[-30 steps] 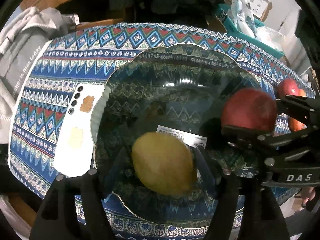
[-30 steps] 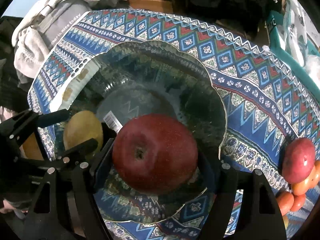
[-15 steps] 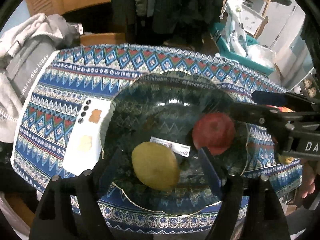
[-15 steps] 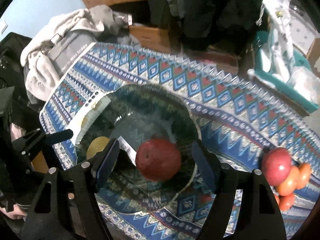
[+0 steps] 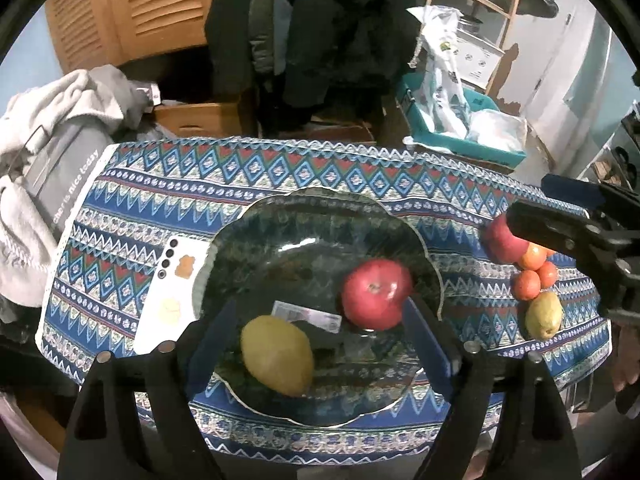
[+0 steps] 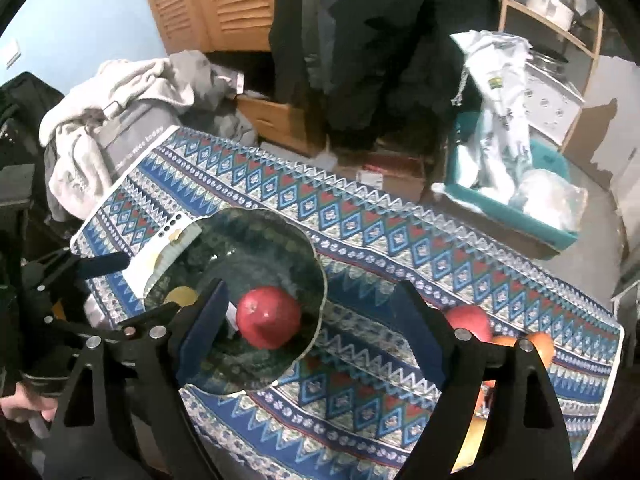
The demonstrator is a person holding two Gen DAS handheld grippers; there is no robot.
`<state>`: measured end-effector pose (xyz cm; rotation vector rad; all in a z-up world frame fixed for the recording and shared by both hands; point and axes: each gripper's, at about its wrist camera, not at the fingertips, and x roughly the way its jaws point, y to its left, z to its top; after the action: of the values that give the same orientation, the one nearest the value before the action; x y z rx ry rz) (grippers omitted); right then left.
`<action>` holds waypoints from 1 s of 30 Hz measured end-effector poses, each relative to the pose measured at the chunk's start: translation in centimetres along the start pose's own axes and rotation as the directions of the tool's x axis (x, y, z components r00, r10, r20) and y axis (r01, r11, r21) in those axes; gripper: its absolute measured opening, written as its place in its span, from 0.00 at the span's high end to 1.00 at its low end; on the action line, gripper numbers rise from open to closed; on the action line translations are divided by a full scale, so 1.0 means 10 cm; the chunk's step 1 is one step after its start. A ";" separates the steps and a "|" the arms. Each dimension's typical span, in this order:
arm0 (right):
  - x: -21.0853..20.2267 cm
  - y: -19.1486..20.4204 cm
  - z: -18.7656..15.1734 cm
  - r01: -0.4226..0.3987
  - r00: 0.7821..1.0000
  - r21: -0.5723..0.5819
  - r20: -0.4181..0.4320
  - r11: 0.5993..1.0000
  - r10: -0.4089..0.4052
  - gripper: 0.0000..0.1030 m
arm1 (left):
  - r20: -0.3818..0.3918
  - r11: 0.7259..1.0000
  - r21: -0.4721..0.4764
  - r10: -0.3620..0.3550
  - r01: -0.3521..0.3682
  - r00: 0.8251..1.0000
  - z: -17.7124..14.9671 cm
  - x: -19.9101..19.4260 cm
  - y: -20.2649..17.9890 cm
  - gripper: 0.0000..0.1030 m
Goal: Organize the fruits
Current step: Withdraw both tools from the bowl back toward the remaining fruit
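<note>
A dark glass bowl [image 5: 320, 200] sits on the patterned tablecloth. Inside it lie a yellow-green fruit [image 5: 278, 356] and a red apple [image 5: 376, 294], side by side. My left gripper [image 5: 320, 344] hovers above the bowl's near side; its jaws are opening and nothing is between them. My right gripper [image 6: 316, 336] hangs above the bowl's [image 6: 316, 264] right rim, also opening and empty, with the red apple [image 6: 268, 322] below its left finger. Each gripper shows in the other's view: the right gripper [image 5: 548, 208] and the left gripper [image 6: 128, 286].
A loose pile of fruit lies at the table's right end: a second red apple [image 5: 502, 240], small oranges [image 5: 534, 272] and another yellow-green fruit [image 5: 543, 316]. A white phone [image 5: 172, 288] lies left of the bowl. Grey clothing [image 5: 52, 168] is heaped beyond the left edge.
Both grippers have let go and risen away from the bowl with jaws widening. The yellow-green fruit and the red apple now lie loose in the bowl.
</note>
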<state>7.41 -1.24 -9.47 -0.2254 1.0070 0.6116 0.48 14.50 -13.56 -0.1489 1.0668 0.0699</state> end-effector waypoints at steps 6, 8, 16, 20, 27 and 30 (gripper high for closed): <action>-0.20 -0.14 -0.07 0.002 1.000 0.020 0.024 1.000 -0.003 0.17 | 0.031 0.999 0.043 0.008 -0.009 0.999 0.07 -0.10 -0.23 0.17; -0.24 -0.19 -0.10 -0.001 1.000 0.034 0.023 0.999 0.000 0.17 | 0.040 0.999 0.051 0.011 -0.013 0.999 0.09 -0.13 -0.29 0.17; -0.44 -0.41 -0.15 0.022 0.999 0.071 0.041 0.997 -0.025 0.17 | 0.053 0.998 0.069 -0.008 0.004 0.999 0.14 -0.17 -0.46 0.17; -0.53 -0.55 -0.21 0.034 0.998 0.095 0.055 0.995 -0.040 0.12 | 0.059 0.997 0.072 -0.020 0.016 0.998 0.18 -0.19 -0.53 0.17; -0.66 -0.82 -0.31 0.054 0.996 0.141 0.066 0.989 -0.064 0.12 | 0.056 0.995 0.097 -0.043 0.037 0.998 0.21 -0.20 -0.72 0.17; -0.75 -0.94 -0.37 0.073 0.993 0.154 0.079 0.985 -0.086 0.12 | 0.068 0.992 0.121 -0.046 0.037 0.997 0.24 -0.26 -0.85 0.17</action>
<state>7.22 -13.32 -5.97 -0.1051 0.9526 0.4661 2.35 6.52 -9.40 -0.0596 0.9939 -0.0261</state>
